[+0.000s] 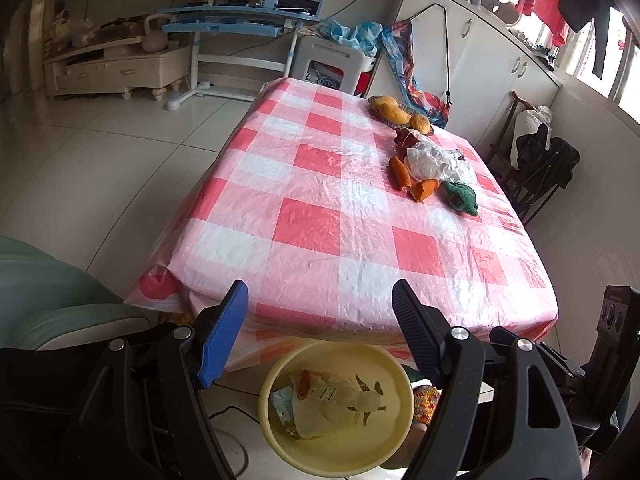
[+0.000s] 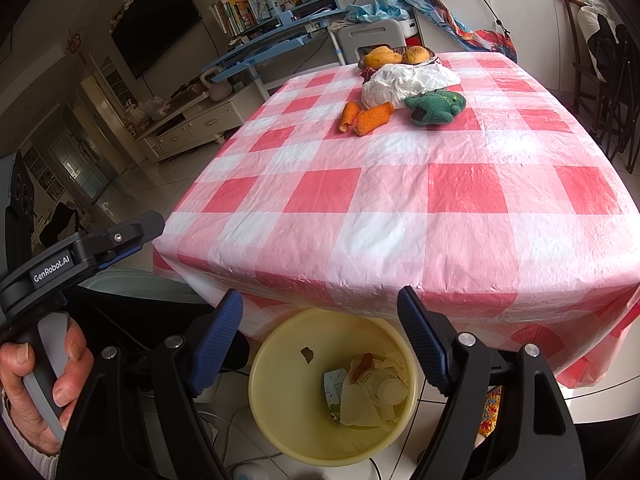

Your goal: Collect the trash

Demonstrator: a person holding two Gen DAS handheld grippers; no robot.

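A bin (image 2: 276, 424) stands on the floor before the table's (image 2: 400, 208) near edge, holding trash (image 2: 368, 392). On the table, at 12 o'clock from the bin, a crumpled bag (image 2: 408, 82) lies behind two carrot pieces (image 2: 366, 118), a plush toy (image 2: 436, 108) at their 3 o'clock.

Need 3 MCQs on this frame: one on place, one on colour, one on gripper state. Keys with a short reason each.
1. Where is the yellow bin?
A. On the table
B. On the floor at the table's near edge
C. On the chair

2. What colour is the knitted toy beside the white plastic bag?
A. Green
B. Blue
C. Purple

3. What state are the left gripper and right gripper in?
A. Both shut on trash
B. One holds a carton
C. Both open, holding nothing

Answers:
1 B: the bin stands on the floor tiles, below the checked tablecloth overhang.
2 A: the toy is dark green in both views.
3 C: each pair of fingers is spread wide, with only the bin seen between them.
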